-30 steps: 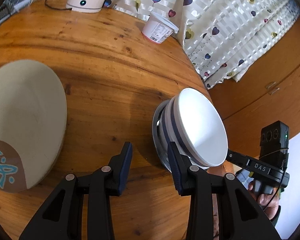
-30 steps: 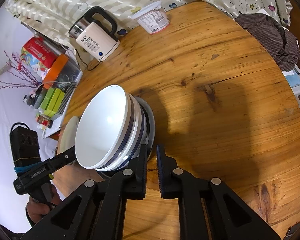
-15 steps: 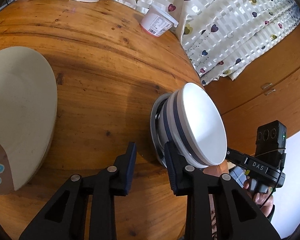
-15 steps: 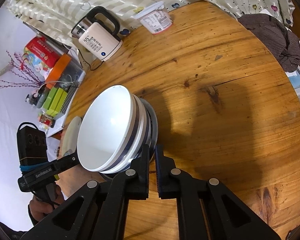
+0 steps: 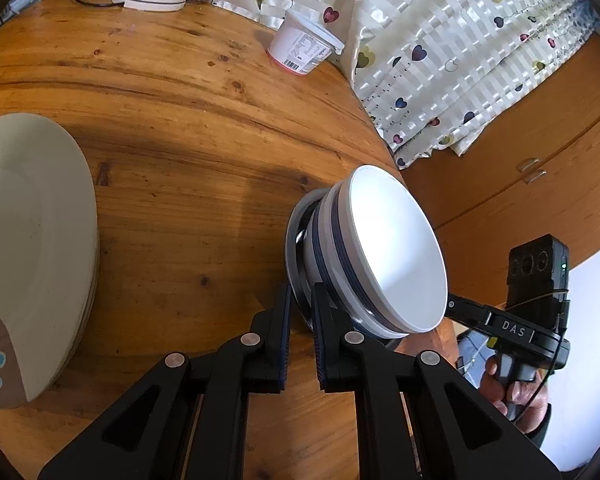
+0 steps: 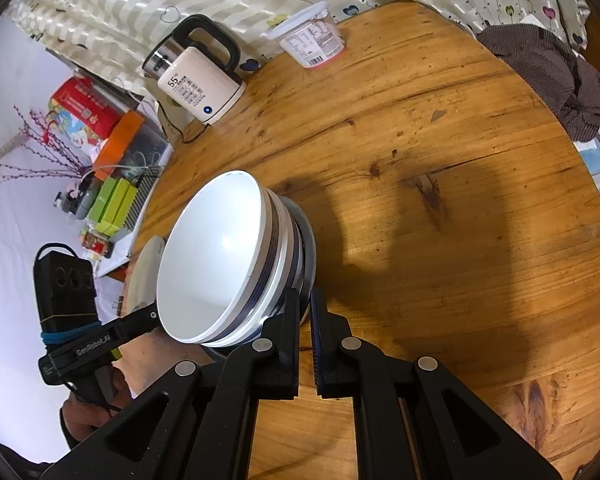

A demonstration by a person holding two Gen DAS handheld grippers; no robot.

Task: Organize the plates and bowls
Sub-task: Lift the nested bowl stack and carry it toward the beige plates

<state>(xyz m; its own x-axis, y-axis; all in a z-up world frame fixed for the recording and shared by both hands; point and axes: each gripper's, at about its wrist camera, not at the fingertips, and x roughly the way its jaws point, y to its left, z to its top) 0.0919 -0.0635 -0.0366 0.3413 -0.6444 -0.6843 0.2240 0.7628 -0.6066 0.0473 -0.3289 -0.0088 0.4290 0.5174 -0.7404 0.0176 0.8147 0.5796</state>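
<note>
A glossy white bowl [image 5: 396, 252] with dark navy bands round its outer wall sits nested in more banded bowls, and the whole stack rests on a shallow grey metal plate [image 5: 296, 240] near the edge of the round table [image 5: 188, 128], whose varnished, knotty pine planks shine orange-brown. Both tools meet at that plate's thin rim from opposite sides: the left gripper [image 5: 300, 316] has its ribbed black fingers drawn close with the rim caught between the tips, and the right gripper [image 6: 305, 312] likewise pinches the rim, its pads nearly meeting. Well apart from the stack, at the left of the left wrist view, lies a pile of matte cream plates [image 5: 28, 232], the top one marked with a brown patch and a turquoise figure. At the table's far side stand a cream electric kettle [image 6: 198, 84] with a black handle and a white plastic tub [image 5: 300, 50] with a printed label. Behind them hangs a satiny striped curtain [image 5: 440, 48] dotted with hearts, and a crumpled brown checked cloth [image 6: 556, 76] lies at the table's edge.
</note>
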